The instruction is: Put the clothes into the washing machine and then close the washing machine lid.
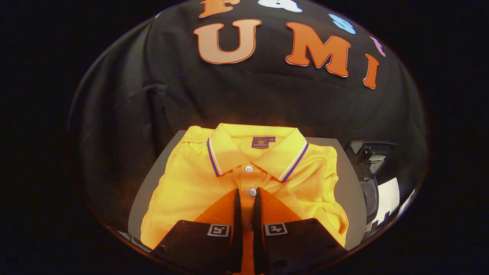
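A yellow polo shirt [198, 183] lies neatly folded and flat on a grey table [349, 191]. Its collar, trimmed in white and purple, points away from me, and two white buttons run down the placket. My gripper [247, 191] hovers low over the front of the shirt. Its fingers are drawn together with only a thin slit between them, and their tips sit on either side of the lower button [252, 192]. The cloth under them looks smooth and unlifted. Beyond the table's right edge stands a dark and white machine [376, 179], seen only in part.
The black cloth wall [244, 95] hangs close behind the table's far edge. The shirt covers most of the tabletop, leaving narrow grey strips at the left and right. The machine stands close against the table's right side.
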